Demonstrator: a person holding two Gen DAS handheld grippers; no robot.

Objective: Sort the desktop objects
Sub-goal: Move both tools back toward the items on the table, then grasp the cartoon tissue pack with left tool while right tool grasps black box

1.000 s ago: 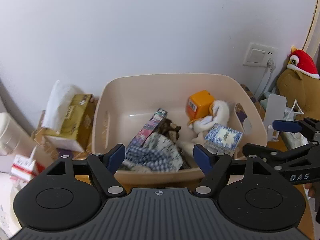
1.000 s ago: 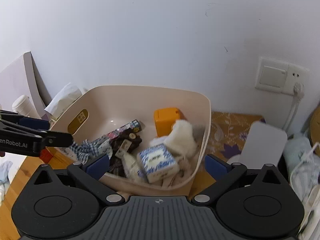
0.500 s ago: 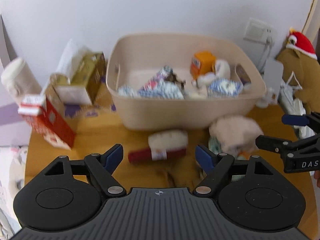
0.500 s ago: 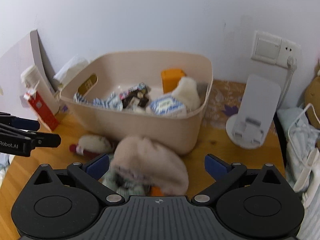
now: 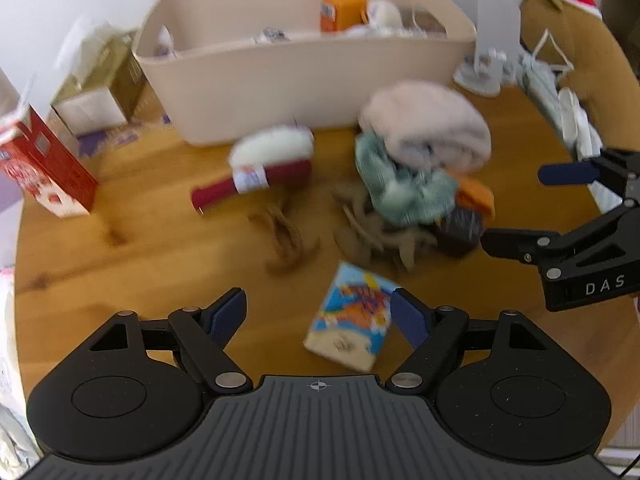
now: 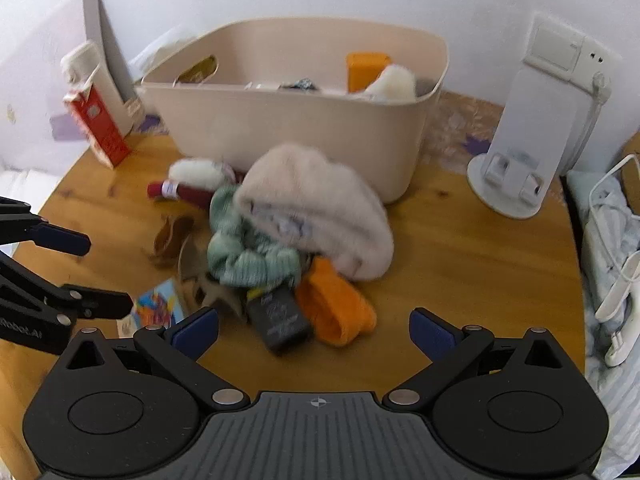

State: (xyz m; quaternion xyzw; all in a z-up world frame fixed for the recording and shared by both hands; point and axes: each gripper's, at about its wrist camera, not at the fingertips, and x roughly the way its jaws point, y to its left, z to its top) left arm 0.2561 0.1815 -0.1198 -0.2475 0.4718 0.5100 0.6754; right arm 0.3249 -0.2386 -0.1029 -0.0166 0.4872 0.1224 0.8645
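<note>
Between the left tool's [image 5: 318,318] spread, empty jaws lies a colourful packet [image 5: 349,323] on the table [image 5: 120,264]; right tool [image 6: 314,330] released above an orange cloth [image 6: 334,306].

black gripper [image 5: 318,314], blue pads [image 5: 226,314], silver screws.

Round wooden table [image 6: 460,264], pretty cluttered. A beige bin [image 6: 304,128] sits at the back, a red carton [image 6: 98,128] off to its left, a white stand [image 6: 520,152] right. In front there's a pile of clothes [image 6: 296,224], a colourful packet [image 5: 352,316] and a red-handled brush [image 5: 260,168].
</note>
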